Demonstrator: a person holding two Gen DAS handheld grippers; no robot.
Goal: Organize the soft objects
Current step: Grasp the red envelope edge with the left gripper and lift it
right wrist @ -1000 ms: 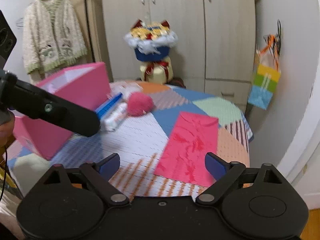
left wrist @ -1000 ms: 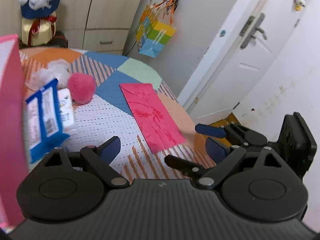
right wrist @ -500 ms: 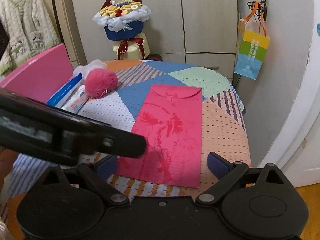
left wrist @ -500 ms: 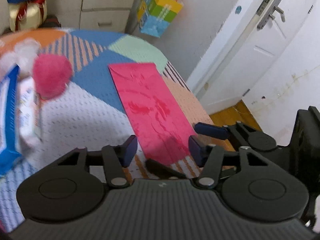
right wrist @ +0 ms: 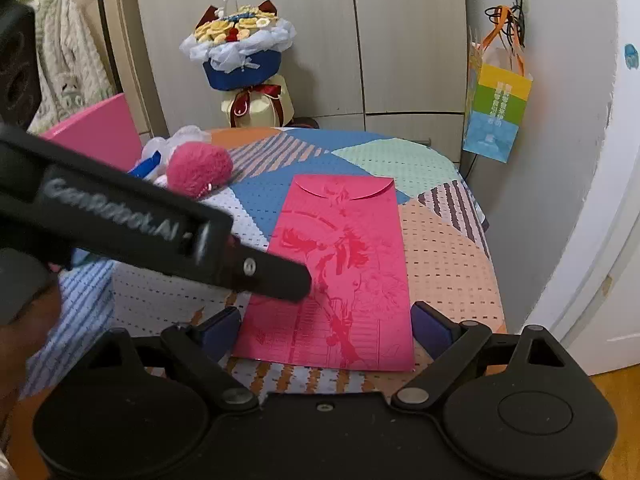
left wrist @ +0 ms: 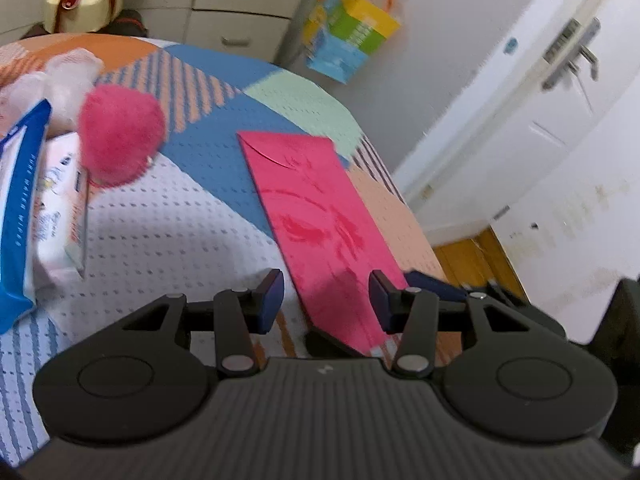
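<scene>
Soft, even indoor light filled both views, with faint shadows under my left tool on the tabletop. The left view smeared with motion blur; fisheye curvature bent the edges.

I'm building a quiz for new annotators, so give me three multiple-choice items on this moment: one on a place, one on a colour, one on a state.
1. Where does the red envelope lie?
A. inside the pink box
B. flat on the patchwork tablecloth
C. on the floor

2. What colour is the fluffy pom-pom?
A. pink
B. green
C. yellow

3. How is the right gripper?
A. shut on the envelope
B. shut on the pom-pom
C. open, a finger on each side of the envelope's near end

Answers:
1 B: the envelope lies flat on the tablecloth.
2 A: it is pink in both views.
3 C: both blue pads stand apart, outside the envelope's edges.
</scene>
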